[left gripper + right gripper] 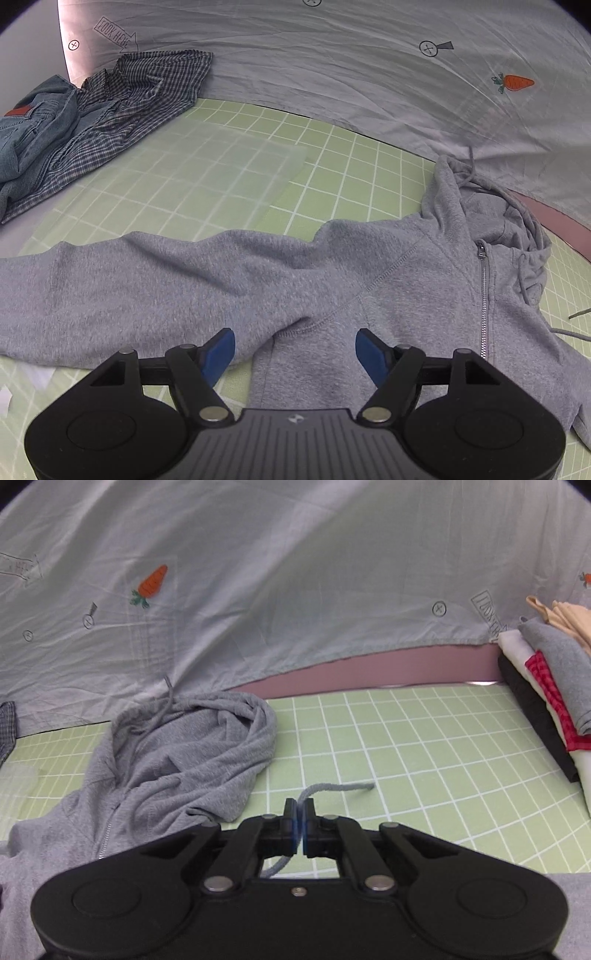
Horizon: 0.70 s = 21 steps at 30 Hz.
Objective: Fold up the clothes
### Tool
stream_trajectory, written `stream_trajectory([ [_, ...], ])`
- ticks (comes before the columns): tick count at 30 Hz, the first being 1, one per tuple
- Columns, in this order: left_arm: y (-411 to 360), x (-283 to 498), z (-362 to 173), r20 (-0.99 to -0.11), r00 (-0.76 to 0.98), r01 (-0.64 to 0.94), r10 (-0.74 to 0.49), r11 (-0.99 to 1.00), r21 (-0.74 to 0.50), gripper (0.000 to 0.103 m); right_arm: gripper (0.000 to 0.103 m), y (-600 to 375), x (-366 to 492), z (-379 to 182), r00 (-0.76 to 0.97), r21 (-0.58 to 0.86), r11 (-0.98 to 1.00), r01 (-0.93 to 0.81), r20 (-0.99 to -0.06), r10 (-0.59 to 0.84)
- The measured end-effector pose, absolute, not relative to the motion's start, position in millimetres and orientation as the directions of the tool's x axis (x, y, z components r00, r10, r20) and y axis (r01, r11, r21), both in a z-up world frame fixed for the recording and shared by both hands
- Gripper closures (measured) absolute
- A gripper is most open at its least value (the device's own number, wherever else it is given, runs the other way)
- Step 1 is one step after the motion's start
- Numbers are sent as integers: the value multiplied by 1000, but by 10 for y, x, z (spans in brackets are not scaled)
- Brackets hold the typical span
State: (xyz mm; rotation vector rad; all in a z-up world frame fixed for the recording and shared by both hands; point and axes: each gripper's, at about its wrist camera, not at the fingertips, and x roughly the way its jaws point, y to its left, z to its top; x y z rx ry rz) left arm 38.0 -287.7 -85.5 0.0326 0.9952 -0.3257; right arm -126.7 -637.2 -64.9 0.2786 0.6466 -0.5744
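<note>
A grey zip-up hoodie (pixel 332 280) lies face up on the green grid mat (pixel 332 147), one sleeve (pixel 110 280) stretched out to the left. My left gripper (pixel 295 349) hovers open above the armpit seam, its blue pads (pixel 219 354) holding nothing. In the right wrist view the hood (pixel 192 746) is bunched at the left, and a grey drawstring (pixel 332 788) trails across the mat. My right gripper (pixel 300 810) is shut on that drawstring, which passes between the fingers and comes out below.
A checked shirt (pixel 122 110) and denim garment (pixel 33 125) lie heaped at the far left. Folded clothes (pixel 546 686) are stacked at the right edge. A printed grey sheet (pixel 295 572) hangs behind the mat, and a translucent sheet (pixel 207 173) rests on it.
</note>
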Motion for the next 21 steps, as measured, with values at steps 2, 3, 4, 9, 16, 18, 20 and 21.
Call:
stream_trajectory([
  [2,-2859,290,-825,-824,500,294,-265,947,-127,30,101,-6200,-1395,-516,684,73,828,557,-606,-406],
  [3,-2845,247,-817,-824,498,296,-270,946,-131,30,101,-6083,-1467,-446,703,68,842,535,-589,-399],
  [4,-2831,202,-814,-824,495,300,-275,944,-135,30,101,-5977,-1525,-395,718,64,855,515,-577,-389],
  [9,-2776,40,-875,-843,465,301,-270,944,-137,29,101,-5573,-1713,-420,754,116,903,414,-599,-269],
  [16,-2758,52,-932,-857,457,286,-237,952,-111,21,60,-5383,-1712,-787,651,83,903,422,-721,-238],
  [18,-2768,105,-957,-862,456,281,-222,955,-98,20,51,-5435,-1667,-733,655,74,892,447,-706,-270],
  [20,-2786,191,-981,-866,457,273,-203,959,-81,17,32,-5522,-1589,-696,648,60,880,471,-700,-299],
  [21,-2796,256,-986,-866,462,267,-190,961,-68,16,29,-5564,-1534,-692,649,57,878,474,-697,-305],
])
